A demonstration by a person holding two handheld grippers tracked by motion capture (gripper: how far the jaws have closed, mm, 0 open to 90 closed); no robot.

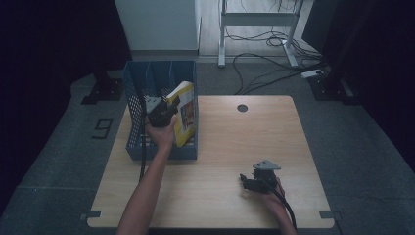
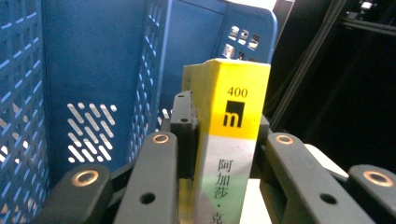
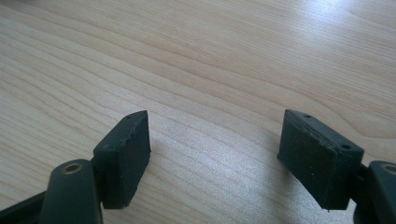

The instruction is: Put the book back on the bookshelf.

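Note:
A yellow book (image 1: 185, 115) leans in the right slot of a blue file rack (image 1: 134, 105) at the table's left. My left gripper (image 1: 166, 111) is shut on the book's spine (image 2: 231, 135), which is yellow on top and grey below with black printing; a black pad (image 2: 184, 133) presses its left side. The rack's blue perforated walls (image 2: 93, 93) rise behind and to the left of the book. My right gripper (image 1: 247, 181) rests low over the wooden table (image 1: 235, 147) near the front right, open, with bare wood (image 3: 215, 116) between its two pads.
A round cable hole (image 1: 242, 108) sits at the table's far edge. Beyond the table stand a white cabinet (image 1: 159, 22), a white desk frame (image 1: 257, 29) and loose cables (image 1: 274, 73) on the grey floor. Dark curtains line both sides.

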